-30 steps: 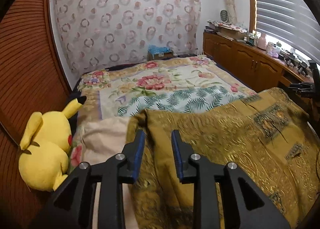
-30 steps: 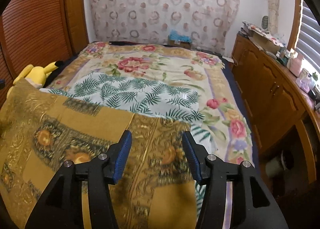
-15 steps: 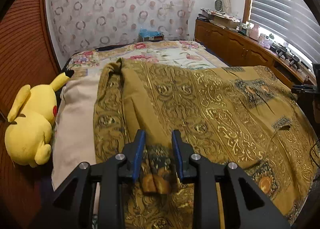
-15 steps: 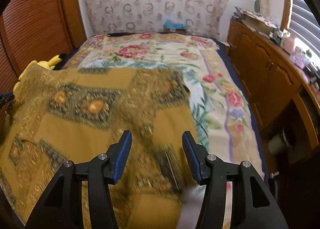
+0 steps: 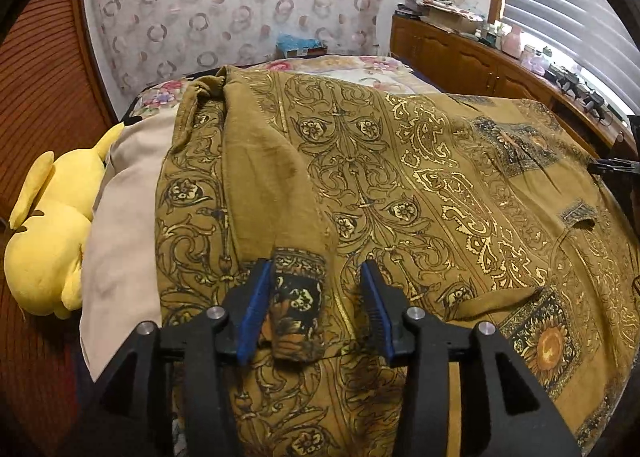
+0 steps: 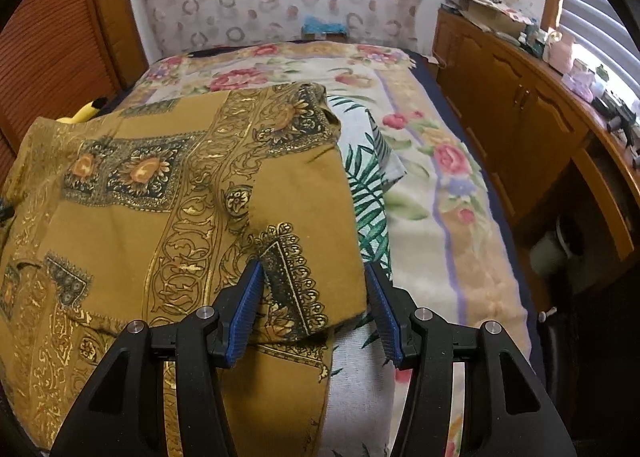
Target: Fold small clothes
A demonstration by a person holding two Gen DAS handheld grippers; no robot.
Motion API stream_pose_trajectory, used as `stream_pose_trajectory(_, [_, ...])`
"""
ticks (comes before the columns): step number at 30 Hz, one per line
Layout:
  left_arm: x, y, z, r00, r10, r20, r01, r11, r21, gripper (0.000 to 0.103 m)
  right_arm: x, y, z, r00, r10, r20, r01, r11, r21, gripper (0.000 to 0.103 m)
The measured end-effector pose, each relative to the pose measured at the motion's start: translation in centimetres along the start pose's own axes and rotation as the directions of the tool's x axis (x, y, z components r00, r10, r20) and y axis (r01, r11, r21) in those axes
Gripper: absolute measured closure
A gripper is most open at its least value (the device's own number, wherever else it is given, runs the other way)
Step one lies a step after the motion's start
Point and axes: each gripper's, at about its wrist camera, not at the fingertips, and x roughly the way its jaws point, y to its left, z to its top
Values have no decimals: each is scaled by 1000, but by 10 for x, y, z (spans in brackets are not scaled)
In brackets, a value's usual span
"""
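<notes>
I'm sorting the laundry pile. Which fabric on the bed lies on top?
The mustard gold-patterned garment lies on top; the green fern-print cloth shows from under its right edge, over the floral bedspread.

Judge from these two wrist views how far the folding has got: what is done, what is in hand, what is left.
Done: the cloth lies on the bed with its near edge laid back over itself, one fold. In hand: nothing. The left claw and right claw are both open over the folded corners. Left: the cloth is still wide and rumpled by the plush, so it probably needs smoothing and more folds.
</notes>
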Motion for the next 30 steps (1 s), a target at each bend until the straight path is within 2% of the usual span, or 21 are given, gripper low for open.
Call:
stream_pose_trajectory(3, [-3, 1, -3, 1000, -2, 6, 2, 1000, -20, 59, 1, 4, 1, 1000, 1, -2, -1, 1000, -15, 52])
stream_pose_trajectory(4, [-6, 2, -4, 1000, -5, 6, 5, 1000, -30, 59, 1, 5, 1, 1000, 5, -2, -5, 1000, -23, 60])
stream_pose_trajectory(7, [-18, 6, -10, 1000, -1, 19, 2, 998, -67, 59, 1, 6, 2, 1000, -28, -10, 28, 999, -44, 69])
stream_pose_trajectory(9, [-24, 10, -15, 1000, 8, 28, -6, 996, -86, 59, -1, 6, 3, 1000, -24, -10, 24, 999, -44, 70])
stream_pose_trajectory(14, [-30, 23, -27, 998, 42, 40, -37, 990, -137, 59, -2, 7, 3, 1000, -13, -13, 12, 998, -56, 79])
stream_pose_trajectory(19, [-27, 27, -25, 998, 4, 67, 7, 986, -169, 59, -3, 11, 2, 1000, 10, -5, -10, 997, -77, 96])
stream_pose_trajectory(21, [-26, 28, -22, 996, -33, 77, 47, 979, -196, 59, -8, 14, 3, 1000, 16, 8, -15, 996, -86, 98])
stream_pose_trajectory(22, [-23, 27, -21, 996, -48, 77, 63, 978, -198, 63, -12, 16, 4, 1000, 21, 14, -20, 996, -93, 99])
stream_pose_trajectory(24, [-18, 24, -19, 998, -36, 60, 46, 983, -180, 69, -22, 19, 7, 998, 49, 35, -45, 995, -94, 100])
stream_pose_trajectory(26, [-15, 21, -18, 999, -13, 46, 20, 987, -162, 79, -35, 21, 12, 996, 63, 70, -56, 994, -94, 100])
stream_pose_trajectory(27, [-14, 21, -18, 999, -1, 40, 8, 987, -159, 89, -41, 22, 14, 994, 75, 84, -67, 994, -91, 101])
stream_pose_trajectory(30, [-18, 21, -17, 999, 3, 42, 3, 990, -139, 100, -57, 27, 20, 988, 96, 124, -84, 992, -98, 101])
